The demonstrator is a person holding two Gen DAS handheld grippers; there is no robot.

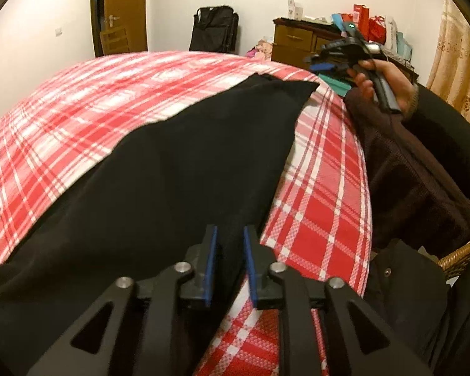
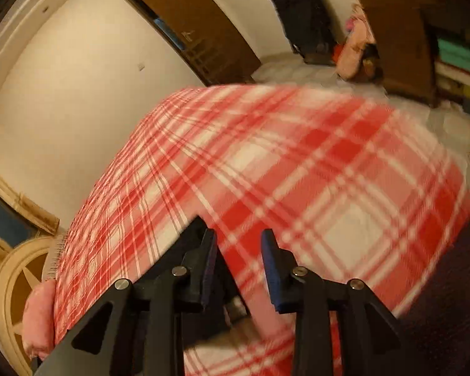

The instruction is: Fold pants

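Black pants lie stretched along a red and white plaid bed cover, from near my left gripper to the far right corner. My left gripper sits at the near edge of the pants, its blue pads closed in on a fold of the black cloth. A hand holds my right gripper in the air past the far end of the pants. In the right wrist view my right gripper is open over the plaid cover, holding nothing, with a corner of the pants showing behind its left finger.
A person's dark sleeve and body fill the right side by the bed edge. A wooden dresser with bags, a black suitcase and a door stand along the far wall. A wicker chair is at the right.
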